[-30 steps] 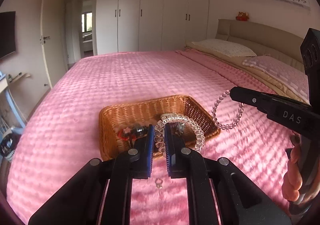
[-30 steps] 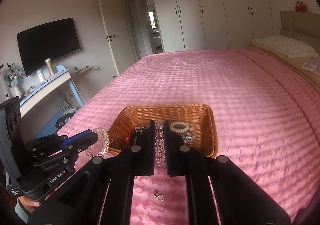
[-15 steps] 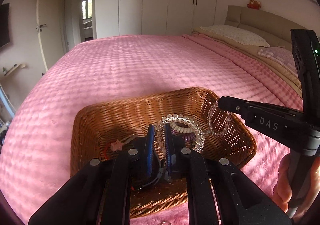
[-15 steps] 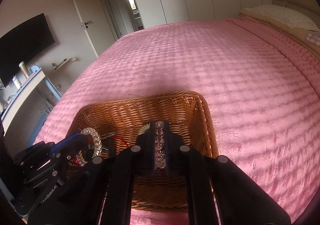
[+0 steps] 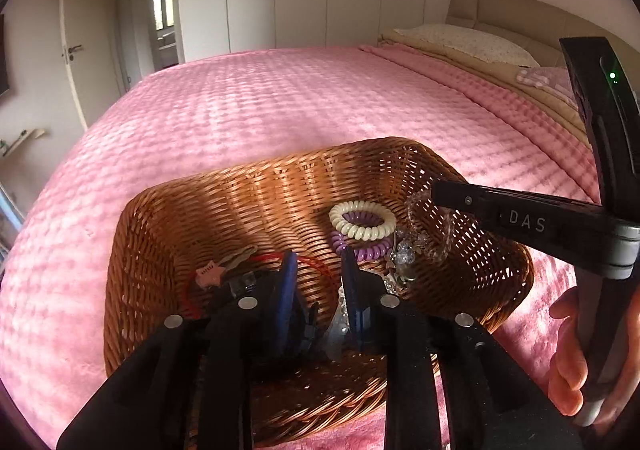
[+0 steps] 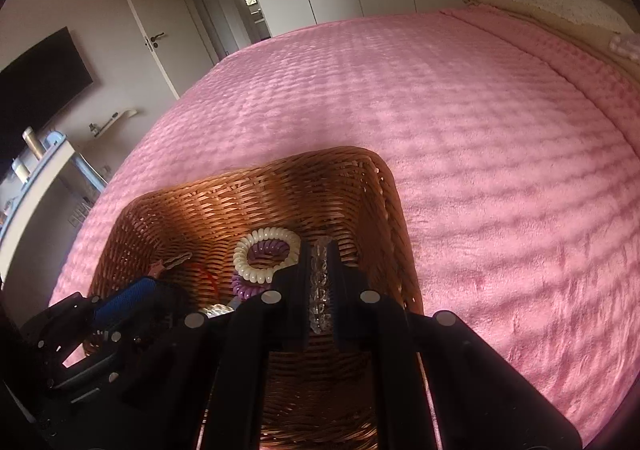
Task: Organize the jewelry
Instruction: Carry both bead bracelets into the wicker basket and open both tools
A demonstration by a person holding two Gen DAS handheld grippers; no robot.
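Item: clear bead bracelet (image 6: 321, 282), one of two; the second clear bead bracelet (image 5: 339, 314) sits at the left gripper.
Location: both hang inside the basket (image 5: 256, 186), which stands on the bed (image 5: 280, 102).
Right gripper (image 6: 321, 274): jaws pressed together on the bracelet, beads stacked in a line between the pads.
Left gripper (image 5: 318, 278): jaws spread; its bracelet lies against the inner face of the right-hand pad, and whether it is loose or caught cannot be told.
Appearance: faceted, glassy, colourless beads strung in a ring; they catch light and blur against the weave.
Handling (judged): light; limp as a loop, hard bead by bead; smooth, so likely to roll or slip in a loose pinch; beads may chip, and the cord may stretch if tugged.
Hold point (judged): across a short run of beads, pinched flat between the pads, the rest hanging free.
Neighbours in basket: cream coil tie (image 5: 362, 219) lying on a purple coil tie (image 5: 362, 248); pink star charm (image 5: 210, 273) on red cord (image 5: 316, 264); a cluster of clear beads (image 5: 404, 256) near the right wall.
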